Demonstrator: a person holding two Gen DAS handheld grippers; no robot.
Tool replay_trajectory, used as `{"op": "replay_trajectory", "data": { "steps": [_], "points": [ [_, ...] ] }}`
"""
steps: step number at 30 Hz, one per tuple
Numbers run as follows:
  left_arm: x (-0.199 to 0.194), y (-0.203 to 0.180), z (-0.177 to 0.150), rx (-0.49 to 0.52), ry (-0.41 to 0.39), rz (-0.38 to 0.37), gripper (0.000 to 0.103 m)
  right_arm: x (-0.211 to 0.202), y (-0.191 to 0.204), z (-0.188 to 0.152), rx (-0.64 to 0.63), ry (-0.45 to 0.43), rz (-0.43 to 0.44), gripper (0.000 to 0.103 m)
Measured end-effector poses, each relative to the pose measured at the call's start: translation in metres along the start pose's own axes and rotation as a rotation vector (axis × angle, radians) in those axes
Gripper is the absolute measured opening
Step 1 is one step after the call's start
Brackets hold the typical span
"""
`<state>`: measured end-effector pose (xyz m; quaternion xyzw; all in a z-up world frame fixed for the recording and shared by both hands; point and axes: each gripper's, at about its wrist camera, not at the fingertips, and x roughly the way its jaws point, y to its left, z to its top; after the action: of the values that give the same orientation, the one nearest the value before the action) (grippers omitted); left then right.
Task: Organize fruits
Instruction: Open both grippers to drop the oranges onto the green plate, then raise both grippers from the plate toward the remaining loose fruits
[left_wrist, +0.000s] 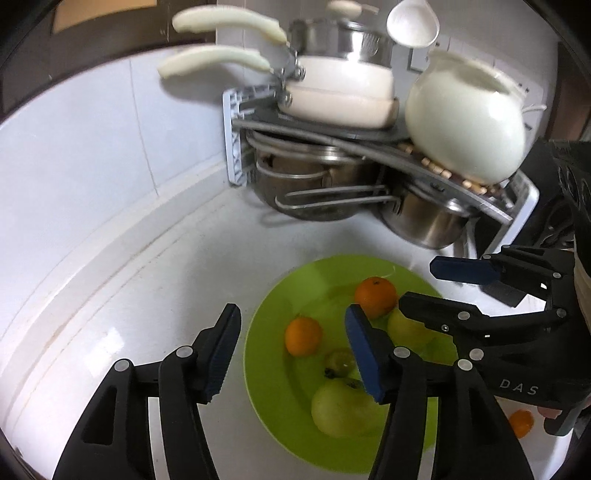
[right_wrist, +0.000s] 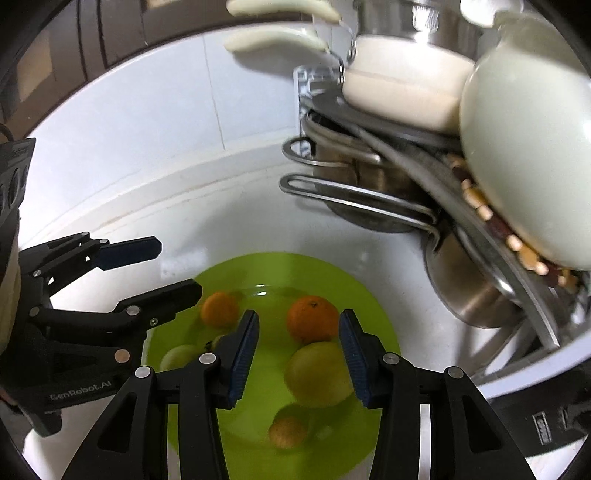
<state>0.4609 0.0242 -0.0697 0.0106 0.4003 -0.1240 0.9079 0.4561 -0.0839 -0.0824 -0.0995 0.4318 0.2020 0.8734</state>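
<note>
The left gripper (left_wrist: 291, 354) hangs with jaws spread wide and nothing between them, poised above the left half of the green plate (left_wrist: 266, 413). The right gripper (right_wrist: 298, 356) is likewise parted and empty — its pads flank a yellow-green apple (right_wrist: 317, 373) without touching it. On the plate lie two oranges (left_wrist: 376, 297), another pale apple (left_wrist: 341, 408) with its stem end tilted toward the plate's middle, and a small brownish fruit (right_wrist: 287, 432). The plate rests on the white counter (left_wrist: 147, 295), near a rack of pots (left_wrist: 332, 192).

Lime-green bowl (left_wrist: 266, 332), orange tangerines (left_wrist: 376, 296), yellow-green apples (right_wrist: 317, 373); cream pots (left_wrist: 340, 92), white counter (left_wrist: 147, 277)
</note>
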Motion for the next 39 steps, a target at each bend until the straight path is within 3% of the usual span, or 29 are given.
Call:
{"op": "replay_trajectory", "data": {
  "steps": [4, 7, 14, 20, 24, 39],
  "points": [
    [-0.028, -0.006, -0.003, 0.006, -0.046, 0.007, 0.063, -0.027, 0.002, -0.007, 0.010, -0.055, -0.011, 0.046],
    [-0.047, -0.010, -0.008, 0.019, -0.075, 0.005, 0.065, -0.048, 0.003, -0.013, 0.028, -0.104, -0.033, 0.054],
    [-0.090, -0.027, -0.021, 0.054, -0.144, -0.008, 0.072, -0.100, 0.005, -0.034, 0.042, -0.214, -0.109, 0.061],
    [-0.120, -0.049, -0.035, 0.088, -0.187, -0.021, 0.076, -0.143, 0.011, -0.061, 0.040, -0.273, -0.162, 0.062],
    [-0.136, -0.065, -0.048, 0.117, -0.203, -0.024, 0.079, -0.167, 0.011, -0.080, 0.056, -0.292, -0.192, 0.068],
    [-0.157, -0.118, -0.094, 0.261, -0.225, -0.105, 0.081, -0.202, -0.006, -0.153, 0.177, -0.230, -0.235, 0.068]
  ]
}}
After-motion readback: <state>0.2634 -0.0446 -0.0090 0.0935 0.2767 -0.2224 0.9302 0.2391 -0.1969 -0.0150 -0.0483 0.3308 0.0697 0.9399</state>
